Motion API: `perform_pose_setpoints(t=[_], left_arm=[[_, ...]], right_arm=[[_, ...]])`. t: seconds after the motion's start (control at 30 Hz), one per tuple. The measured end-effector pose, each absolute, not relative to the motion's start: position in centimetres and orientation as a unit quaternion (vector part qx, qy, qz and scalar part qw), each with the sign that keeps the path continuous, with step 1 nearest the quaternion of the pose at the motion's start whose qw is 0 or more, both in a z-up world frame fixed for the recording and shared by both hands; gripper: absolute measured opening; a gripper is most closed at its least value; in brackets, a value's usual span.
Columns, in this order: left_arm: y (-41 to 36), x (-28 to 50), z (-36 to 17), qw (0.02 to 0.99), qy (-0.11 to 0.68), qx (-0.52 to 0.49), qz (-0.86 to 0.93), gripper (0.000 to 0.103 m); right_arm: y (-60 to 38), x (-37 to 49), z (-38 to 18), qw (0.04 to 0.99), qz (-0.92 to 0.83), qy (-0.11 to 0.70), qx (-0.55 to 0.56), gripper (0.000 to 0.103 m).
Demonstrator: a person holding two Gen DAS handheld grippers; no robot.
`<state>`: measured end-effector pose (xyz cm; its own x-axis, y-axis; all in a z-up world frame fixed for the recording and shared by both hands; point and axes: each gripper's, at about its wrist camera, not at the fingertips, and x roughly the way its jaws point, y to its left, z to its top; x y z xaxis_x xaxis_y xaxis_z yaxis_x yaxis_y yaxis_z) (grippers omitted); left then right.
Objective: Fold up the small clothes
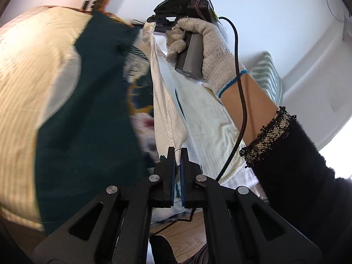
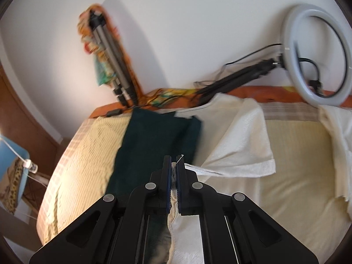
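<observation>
Item: cream cloth (image 1: pixel 169 101), a small textured garment or towel, exact kind not clear. Location: lifted above the bed (image 2: pixel 292 154), stretched as a narrow hanging band between the two tongs. Left tongs (image 1: pixel 177 154): closed, pinching one corner of the cream cloth, a loose thread showing at the tips. Right tongs (image 2: pixel 173 165): closed on another edge of the same cloth, which bunches between the pads and trails down beneath them; in the left wrist view the right tongs (image 1: pixel 151 19) are carried high by a gloved hand (image 1: pixel 198 41), the cloth's upper end hanging from them. Status of this item: picked up and held by two points, not yet folded; judged to be at the stage of being spread or lined up before a first fold. Other stock on the bed: dark green cloth (image 2: pixel 154 140), lying flat and oblong on the yellow checked bedspread (image 2: pixel 88 154), possibly already folded, though blur prevents certainty; white textured cloth (image 2: pixel 239 136), lying loose with a turned-over corner, unfolded; a further cream piece (image 2: pixel 336 145) at the right edge, rumpled. Remaining work, as judged: fold and set down the held cloth, then deal with the loose white pieces. Background: ring light (image 2: pixel 316 55) on its stand, tripod (image 2: pixel 114 57) against the wall.
</observation>
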<state>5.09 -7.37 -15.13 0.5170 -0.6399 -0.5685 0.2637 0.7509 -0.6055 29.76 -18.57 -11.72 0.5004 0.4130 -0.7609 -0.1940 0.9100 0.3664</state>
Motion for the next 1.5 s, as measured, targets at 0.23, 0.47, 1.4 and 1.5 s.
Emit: perform_pose_setpoints(t=[0.23, 0.47, 1.4, 1.5], left_arm=[[-3.4, 4.9, -15.9, 0.849, 0.412, -0.236, -0.231, 0.001], [-1.7, 4.6, -17.1, 0.857, 0.419, -0.225, -0.202, 0.001], [6.2, 4.1, -15.5, 0.88, 0.366, -0.269, -0.138, 0.046], [5.7, 4.0, -15.3, 0.881, 0.367, -0.263, -0.14, 0.046]], right_arm=[[-12.6, 30.1, -13.2, 0.848, 0.201, 0.483, 0.085, 0.003], [-9.6, 30.4, -15.3, 0.835, 0.21, 0.503, 0.069, 0.003], [-25.0, 32.5, -16.6, 0.82, 0.135, 0.537, 0.148, 0.043], [-24.3, 33.6, -17.7, 0.814, 0.138, 0.55, 0.128, 0.043]])
